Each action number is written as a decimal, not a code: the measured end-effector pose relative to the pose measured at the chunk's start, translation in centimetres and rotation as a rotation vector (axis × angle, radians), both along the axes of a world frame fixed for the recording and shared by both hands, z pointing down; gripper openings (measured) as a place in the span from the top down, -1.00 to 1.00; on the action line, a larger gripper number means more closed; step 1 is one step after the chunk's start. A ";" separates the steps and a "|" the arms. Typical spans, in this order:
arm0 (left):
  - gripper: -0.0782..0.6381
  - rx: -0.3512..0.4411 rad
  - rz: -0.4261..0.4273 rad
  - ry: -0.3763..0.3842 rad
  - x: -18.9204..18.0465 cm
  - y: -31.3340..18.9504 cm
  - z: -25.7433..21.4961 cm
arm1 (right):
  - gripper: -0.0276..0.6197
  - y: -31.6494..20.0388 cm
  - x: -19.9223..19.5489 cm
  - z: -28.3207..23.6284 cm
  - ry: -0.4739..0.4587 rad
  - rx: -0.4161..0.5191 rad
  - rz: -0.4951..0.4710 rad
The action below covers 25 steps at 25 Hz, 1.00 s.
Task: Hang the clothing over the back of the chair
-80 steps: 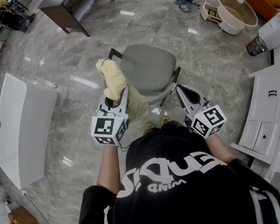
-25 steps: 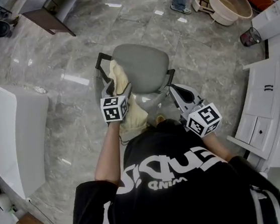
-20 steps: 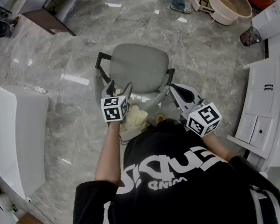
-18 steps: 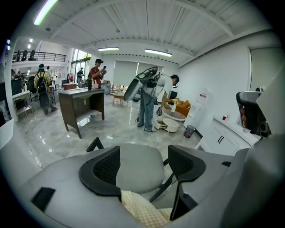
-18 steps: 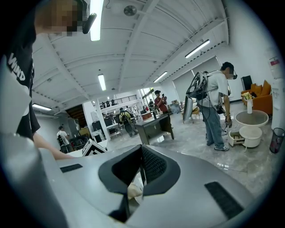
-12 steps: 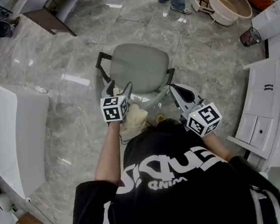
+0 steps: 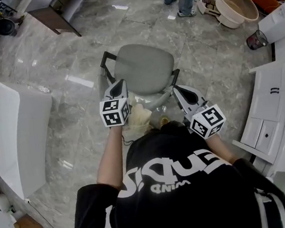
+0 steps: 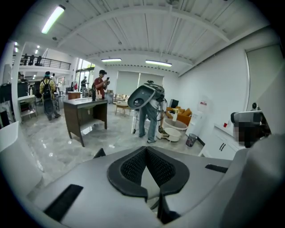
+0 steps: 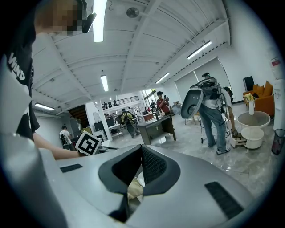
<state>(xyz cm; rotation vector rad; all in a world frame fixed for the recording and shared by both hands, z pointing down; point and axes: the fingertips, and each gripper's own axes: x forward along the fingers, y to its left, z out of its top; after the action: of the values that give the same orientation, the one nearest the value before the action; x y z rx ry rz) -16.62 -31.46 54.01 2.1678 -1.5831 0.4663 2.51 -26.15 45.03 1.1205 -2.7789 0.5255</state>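
Jaws of the left gripper (image 7: 119, 82) had just closed on nothing, having let the cloth (image 7: 138, 114) go moments earlier. In the head view the cloth lay cream and crumpled at the left end of the chair (image 7: 144, 67) back, part drooping behind (untidy, but seemingly draped), so the hanging looked all but done. The right gripper (image 7: 177, 88) stood well apart from it. The left gripper view showed pads together, empty. The right gripper view showed jaws clenched too, gripping nothing.

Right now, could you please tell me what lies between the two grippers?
The head view shows the cream clothing draped on the chair back, between the left gripper and right gripper.
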 end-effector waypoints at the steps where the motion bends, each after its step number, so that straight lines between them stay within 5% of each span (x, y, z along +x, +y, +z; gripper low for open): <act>1: 0.74 0.009 0.001 0.007 0.0 0.2 -0.5 | 0.87 0.1 0.0 -0.1 -0.001 0.002 -0.002; 16: 0.74 0.178 0.010 0.027 0.5 6.4 -9.5 | 0.87 1.7 -0.3 -1.1 -0.011 0.033 -0.028; 25: 0.74 0.246 -0.031 0.060 0.3 10.8 -10.6 | 0.87 2.4 0.0 -1.4 -0.011 0.046 -0.038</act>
<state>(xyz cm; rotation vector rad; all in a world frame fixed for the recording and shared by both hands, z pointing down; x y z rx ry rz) -16.28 -20.65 43.37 2.3075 -1.7151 0.2029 2.46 -23.77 43.63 1.0748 -2.8287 0.4679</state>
